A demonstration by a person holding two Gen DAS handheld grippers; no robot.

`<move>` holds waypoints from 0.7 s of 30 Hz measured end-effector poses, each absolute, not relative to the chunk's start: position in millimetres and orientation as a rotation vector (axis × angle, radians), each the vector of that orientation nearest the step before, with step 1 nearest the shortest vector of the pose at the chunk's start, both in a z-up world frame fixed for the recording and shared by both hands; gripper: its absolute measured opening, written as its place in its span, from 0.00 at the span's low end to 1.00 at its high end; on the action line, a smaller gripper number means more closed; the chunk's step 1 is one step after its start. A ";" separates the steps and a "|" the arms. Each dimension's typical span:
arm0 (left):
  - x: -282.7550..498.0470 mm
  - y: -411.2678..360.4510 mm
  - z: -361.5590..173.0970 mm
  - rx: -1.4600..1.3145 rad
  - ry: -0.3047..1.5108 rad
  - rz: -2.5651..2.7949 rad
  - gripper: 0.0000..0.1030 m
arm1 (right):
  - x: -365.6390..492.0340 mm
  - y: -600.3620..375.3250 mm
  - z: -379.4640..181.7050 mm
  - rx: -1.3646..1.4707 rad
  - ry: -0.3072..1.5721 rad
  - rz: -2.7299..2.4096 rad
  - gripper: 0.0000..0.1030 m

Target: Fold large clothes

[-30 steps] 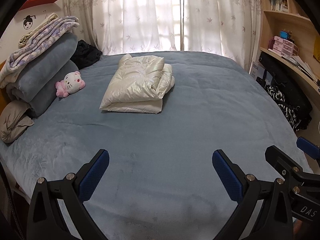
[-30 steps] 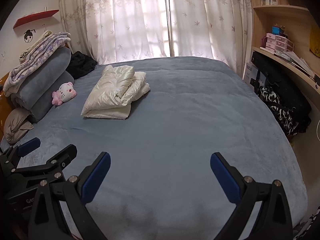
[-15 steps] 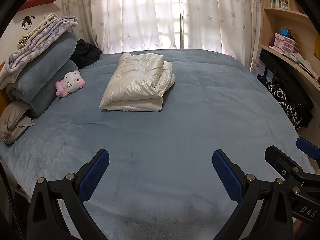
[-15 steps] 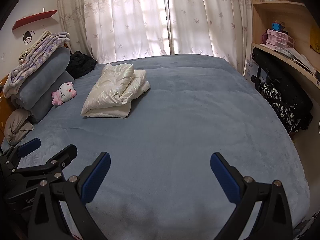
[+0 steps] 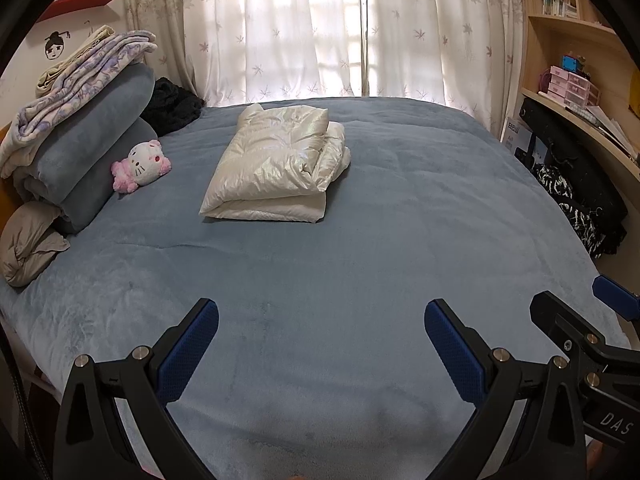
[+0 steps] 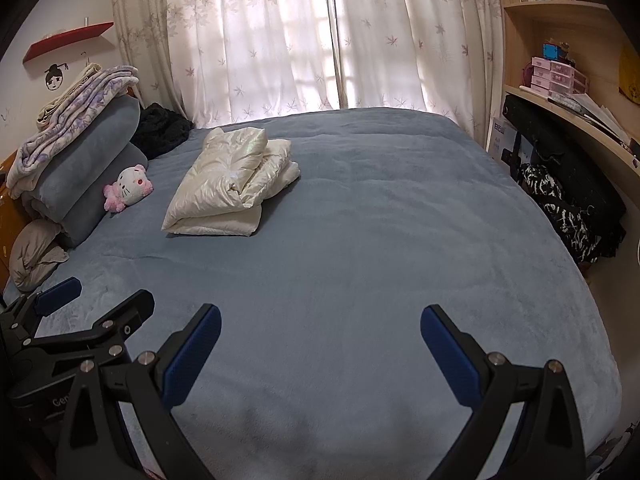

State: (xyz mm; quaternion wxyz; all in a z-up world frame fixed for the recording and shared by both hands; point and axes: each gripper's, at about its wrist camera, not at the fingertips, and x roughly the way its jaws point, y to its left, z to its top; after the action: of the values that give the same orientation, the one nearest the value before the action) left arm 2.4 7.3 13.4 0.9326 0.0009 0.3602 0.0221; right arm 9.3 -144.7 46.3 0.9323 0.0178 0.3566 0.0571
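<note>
The cream padded jacket (image 5: 276, 168) lies folded into a thick, compact bundle on the blue bed (image 5: 400, 240), toward the far left part of the cover and well apart from both tools. A pink and white plush toy (image 5: 140, 164) sits just to its left, against a stack of rolled blankets (image 5: 80, 140) at the head of the bed. Sheer curtains (image 5: 340, 32) hang behind, and shelves (image 6: 560, 92) run along the right wall.

The left gripper (image 5: 320, 340) hangs over the near edge of the bed with its fingers (image 5: 188, 352) spread wide and nothing between them. The right gripper (image 6: 320, 344) is beside it, also spread wide and empty; each tool shows at the edge of the other's view, so the two are close together, side by side.

Judging by how things lie, the folding of this jacket looks finished, or very nearly so: the layers sit stacked and the outline is fairly square, though the right-hand side of the bundle looks looser, with rounded folds bulging out. Both tools are back from the garment, so the step in hand seems to be a pause after the last fold.

If more is wanted, the next move calls for reaching across the bed to the bundle, pressing or tucking that looser side, and taking care not to drag the slippery fabric open again. No other unfolded garment is plainly in view.
</note>
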 end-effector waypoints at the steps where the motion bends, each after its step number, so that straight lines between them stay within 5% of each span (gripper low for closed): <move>1: 1.4 6.9 12.8 0.004 0.736 0.046 0.99 | 9.3 -144.9 46.7 0.035 0.730 0.117 0.98; 21: -5.6 6.8 11.0 0.004 0.735 0.051 0.99 | 7.7 -139.4 45.7 0.033 0.726 0.116 0.98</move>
State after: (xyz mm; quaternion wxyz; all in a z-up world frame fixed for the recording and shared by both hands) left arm -5.6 6.8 11.0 0.9328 0.0022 0.3594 0.0251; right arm 7.7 -139.4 45.7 0.9330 0.0163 0.3550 0.0565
